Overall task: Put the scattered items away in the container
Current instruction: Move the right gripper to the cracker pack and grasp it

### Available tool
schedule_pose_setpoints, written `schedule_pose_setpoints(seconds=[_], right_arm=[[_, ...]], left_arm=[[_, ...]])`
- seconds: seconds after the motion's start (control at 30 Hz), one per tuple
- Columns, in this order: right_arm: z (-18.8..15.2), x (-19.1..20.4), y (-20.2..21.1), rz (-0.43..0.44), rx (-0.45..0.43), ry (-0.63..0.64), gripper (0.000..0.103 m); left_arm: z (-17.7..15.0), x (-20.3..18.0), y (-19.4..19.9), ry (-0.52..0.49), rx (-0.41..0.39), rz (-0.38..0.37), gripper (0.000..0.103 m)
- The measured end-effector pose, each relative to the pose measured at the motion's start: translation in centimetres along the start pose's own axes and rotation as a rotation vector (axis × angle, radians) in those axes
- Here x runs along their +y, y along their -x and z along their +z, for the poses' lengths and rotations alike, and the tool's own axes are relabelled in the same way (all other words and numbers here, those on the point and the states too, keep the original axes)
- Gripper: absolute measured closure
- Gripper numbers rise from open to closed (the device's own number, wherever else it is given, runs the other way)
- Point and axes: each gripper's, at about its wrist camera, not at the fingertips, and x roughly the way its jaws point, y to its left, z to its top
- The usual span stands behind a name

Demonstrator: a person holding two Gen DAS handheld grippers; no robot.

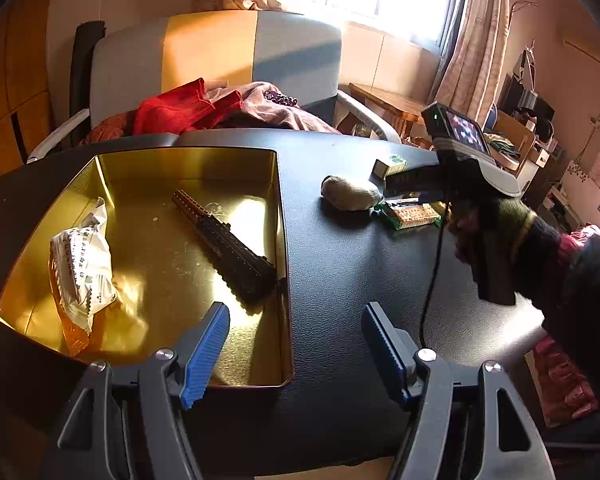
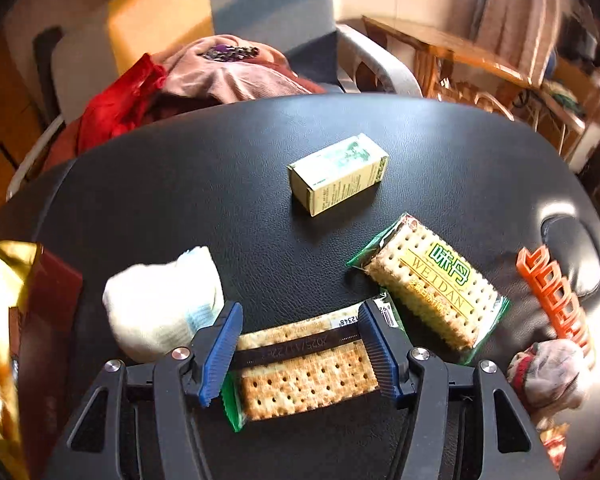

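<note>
On the black table, right of the tin:
Step in hand: pick-up of a cracker packet [image 2: 306, 368]; right gripper [image 2: 300, 350] sits low over it, a judgement from its pose.
Right gripper state: jaws apart, packet lying between the blue pads [image 2: 220, 350]; whether the pads touch the wrapper ends cannot be told; no firm clamp shows.
Next move calls for: closing on the packet's ends, lifting, carrying left to the gold tin [image 1: 188, 160].
Left gripper [image 1: 294, 350]: jaws wide apart, empty, hovering at the tin's near right corner.
Tin contents: white snack packet [image 1: 82, 258] at left, black comb-like strip [image 1: 228, 242] at right.
Still on table: second cracker packet [image 2: 432, 280] right of the first, small green box [image 2: 340, 172] farther off, white rolled sock [image 2: 162, 304] just left of the gripper, orange clip [image 2: 556, 296] far right.
Risk: thin wrapper may slip or crush.
</note>
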Motion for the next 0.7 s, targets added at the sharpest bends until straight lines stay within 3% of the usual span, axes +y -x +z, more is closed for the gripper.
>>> schedule_pose_setpoints(seconds=[0.17, 0.4, 0.53, 0.7], right_arm=[[-3.6, -0.1, 1.3, 0.02, 0.007, 0.049, 0.029], [-9.5, -1.2, 4.2, 0.108, -0.005, 0.062, 0.029], [-8.4, -1.8, 5.3, 0.121, -0.062, 0.057, 0.029], [-2.9, -0.7, 4.1, 0.17, -0.104, 0.117, 0.028]], left_arm=[[-0.2, -0.5, -0.4, -0.008, 0.017, -0.02, 0.033], [-0.2, -1.1, -0.1, -0.026, 0.01, -0.043, 0.033], [-0.3, -1.3, -0.4, -0.03, 0.019, -0.044, 0.033], [-0.1, -1.2, -0.3, -0.038, 0.008, -0.052, 0.033]])
